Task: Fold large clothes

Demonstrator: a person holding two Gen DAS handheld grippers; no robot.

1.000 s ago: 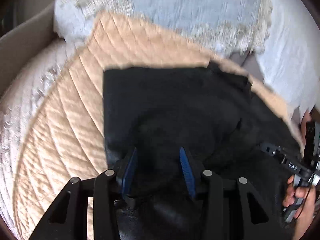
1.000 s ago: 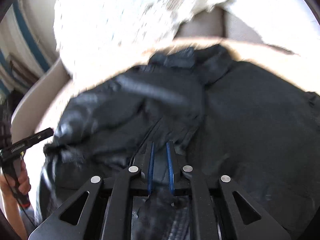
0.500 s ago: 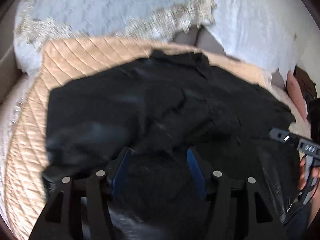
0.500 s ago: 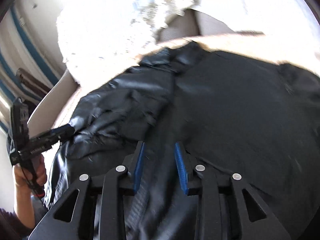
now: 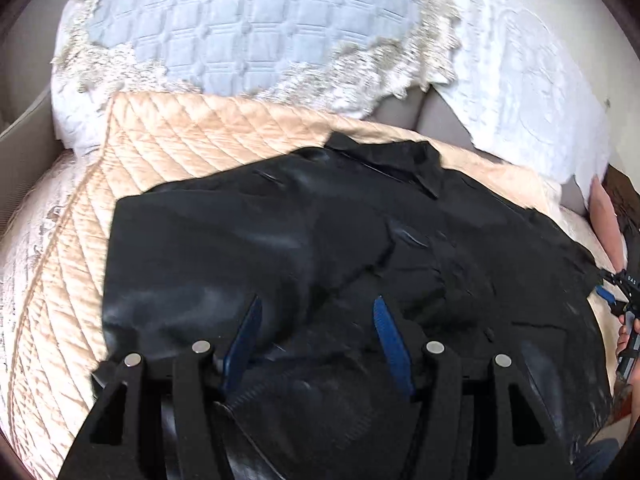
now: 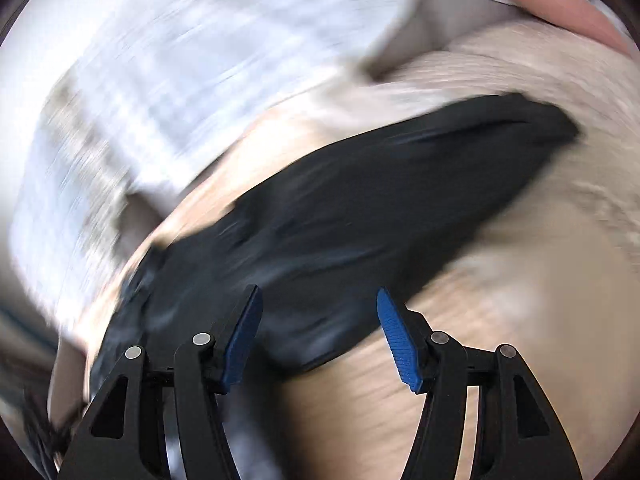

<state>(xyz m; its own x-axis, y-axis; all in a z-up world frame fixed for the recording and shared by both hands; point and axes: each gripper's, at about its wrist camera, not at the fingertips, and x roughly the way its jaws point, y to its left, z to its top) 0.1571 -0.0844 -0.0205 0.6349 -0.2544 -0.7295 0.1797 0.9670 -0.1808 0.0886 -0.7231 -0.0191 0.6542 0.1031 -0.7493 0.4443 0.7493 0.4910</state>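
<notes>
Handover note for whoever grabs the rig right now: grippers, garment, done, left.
Left gripper: open, over the black garment, nothing pinched.
Right gripper: jaws opening, nothing between them; view blurred, garment's edge ahead.
Garment: spread on the quilted beige cover, collar toward the white pillows, left side folded in, middle rumpled.
Left: smooth, fold the rest.

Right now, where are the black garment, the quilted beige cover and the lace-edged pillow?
black garment (image 5: 248,240), left wrist view, flat left panel.
quilted beige cover (image 5: 180,140), left wrist view, bare corner.
lace-edged pillow (image 5: 248,20), left wrist view, textured middle.
</notes>
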